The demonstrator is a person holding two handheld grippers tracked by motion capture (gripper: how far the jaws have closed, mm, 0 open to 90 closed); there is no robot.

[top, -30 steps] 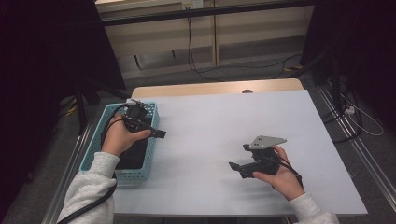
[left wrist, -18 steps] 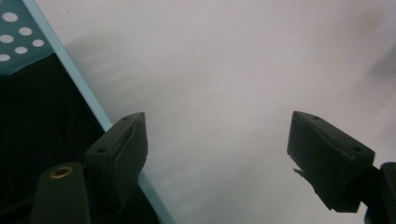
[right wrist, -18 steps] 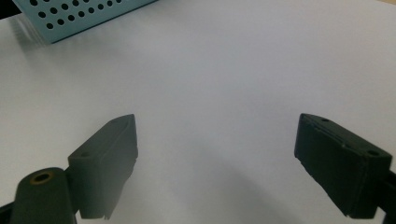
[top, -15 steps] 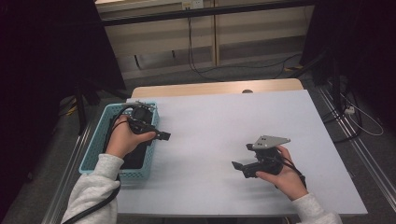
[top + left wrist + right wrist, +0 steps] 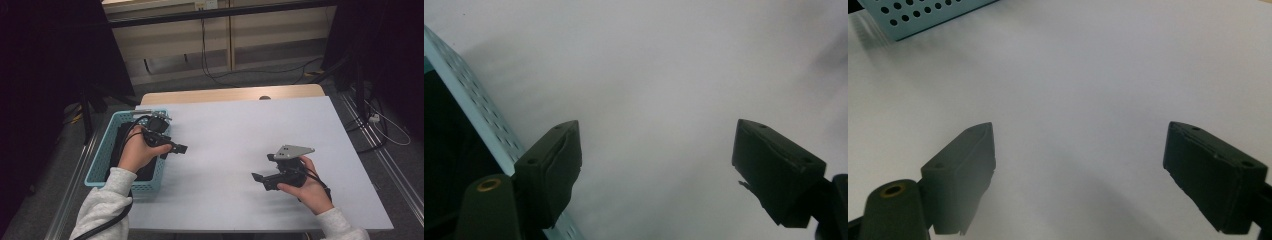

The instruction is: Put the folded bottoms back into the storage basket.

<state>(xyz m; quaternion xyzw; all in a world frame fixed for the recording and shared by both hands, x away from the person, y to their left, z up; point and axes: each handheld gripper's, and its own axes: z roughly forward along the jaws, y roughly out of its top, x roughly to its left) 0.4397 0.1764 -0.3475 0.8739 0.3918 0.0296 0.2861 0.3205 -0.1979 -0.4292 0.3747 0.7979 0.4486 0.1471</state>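
Note:
My left gripper (image 5: 181, 148) is held in a hand above the right rim of a teal perforated basket (image 5: 97, 172), with its jaws pointing right over the white table. The left gripper (image 5: 656, 132) stands open, with bare tabletop between its jaws and the basket wall (image 5: 469, 95) beside the left jaw. My right gripper (image 5: 257, 178) is low over the table at the front right, pointing left, with a grey plate (image 5: 293, 150) on top. The right gripper (image 5: 1080, 131) is also open and holds nothing.
Something black (image 5: 119, 142) lies inside the basket, partly hidden by the hand. A corner of the basket (image 5: 923, 12) lies far ahead of the right gripper. The white tabletop (image 5: 240, 125) spreads between the hands. Cables (image 5: 385, 125) trail on the floor at the right.
The left hand has edged a little to the right at the basket's rim. The right hand has barely shifted. Both pairs of jaws stand as wide as before.

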